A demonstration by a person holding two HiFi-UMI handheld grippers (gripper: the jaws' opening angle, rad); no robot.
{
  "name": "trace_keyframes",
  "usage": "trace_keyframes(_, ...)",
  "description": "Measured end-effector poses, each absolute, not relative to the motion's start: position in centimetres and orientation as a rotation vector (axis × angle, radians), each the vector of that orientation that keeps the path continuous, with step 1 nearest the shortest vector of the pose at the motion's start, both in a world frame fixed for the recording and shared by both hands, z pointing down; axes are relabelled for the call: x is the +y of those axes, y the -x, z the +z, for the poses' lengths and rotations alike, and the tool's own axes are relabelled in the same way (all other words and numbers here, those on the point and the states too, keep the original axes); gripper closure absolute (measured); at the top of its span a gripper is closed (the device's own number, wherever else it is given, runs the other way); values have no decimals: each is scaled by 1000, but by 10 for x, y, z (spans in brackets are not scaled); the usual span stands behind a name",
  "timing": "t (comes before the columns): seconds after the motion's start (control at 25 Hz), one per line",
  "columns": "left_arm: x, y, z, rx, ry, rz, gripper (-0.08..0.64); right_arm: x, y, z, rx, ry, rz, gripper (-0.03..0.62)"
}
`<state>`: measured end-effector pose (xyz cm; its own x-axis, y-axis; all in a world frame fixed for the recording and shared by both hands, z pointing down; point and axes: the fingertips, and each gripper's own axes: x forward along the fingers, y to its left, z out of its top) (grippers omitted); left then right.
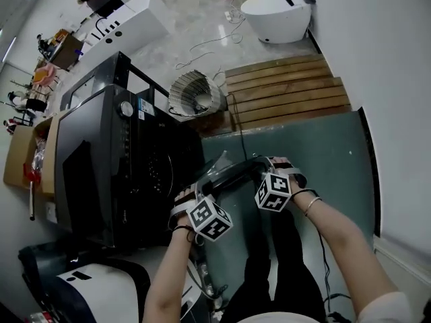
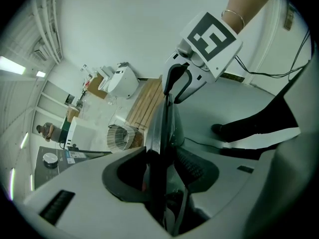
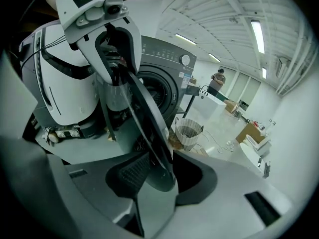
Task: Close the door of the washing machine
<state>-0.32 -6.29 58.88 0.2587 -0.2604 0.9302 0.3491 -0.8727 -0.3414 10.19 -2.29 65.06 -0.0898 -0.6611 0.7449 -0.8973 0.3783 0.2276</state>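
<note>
A black front-loading washing machine point(image 1: 114, 173) stands at the left, and its round glass door point(image 1: 229, 168) hangs open toward me. My left gripper point(image 1: 200, 190) is shut on the door's near rim. My right gripper point(image 1: 261, 168) is shut on the far rim. The left gripper view shows the door point(image 2: 162, 128) edge-on between my left gripper's point(image 2: 164, 178) jaws, with the right gripper point(image 2: 175, 83) clamped further along it. In the right gripper view the door point(image 3: 147, 123) runs between my right gripper's point(image 3: 157, 176) jaws toward the drum opening point(image 3: 155, 91). The left gripper point(image 3: 113, 44) holds it above.
A wire basket point(image 1: 195, 94) lies on its side beyond the door, beside a wooden slat platform point(image 1: 286, 89). A white toilet-like unit point(image 1: 276, 15) sits further back. Another white appliance point(image 1: 101, 281) stands next to the machine. A cable point(image 1: 240, 136) crosses the green floor point(image 1: 323, 153).
</note>
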Motion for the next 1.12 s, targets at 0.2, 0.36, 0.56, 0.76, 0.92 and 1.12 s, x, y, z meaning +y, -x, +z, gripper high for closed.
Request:
trace_keyframes(0.2,-82,-5,588,25,2072,-1680,367,-48,-112,650,-1860,-1288,310,453)
trace_keyframes(0.36,-100,-12,588,80,2090,-1707,365,-70,-120,650,-1879,-1235,269,456)
trace_keyframes(0.56,-121,-17,587,131,2106,-1734,365,-97,-126,649,-1890,-1167,229,459)
trace_keyframes(0.76,-143,-20,588,197,2126,-1752,364,-125,-130,651,-1906,-1114,193,459)
trace_keyframes(0.92,-161,-22,588,226,2146,-1764,364,-148,-132,651,-1917,-1115,184,456)
trace_keyframes(1.12,-187,-21,587,261,2183,-1756,362,-181,-132,650,-1928,-1090,155,454)
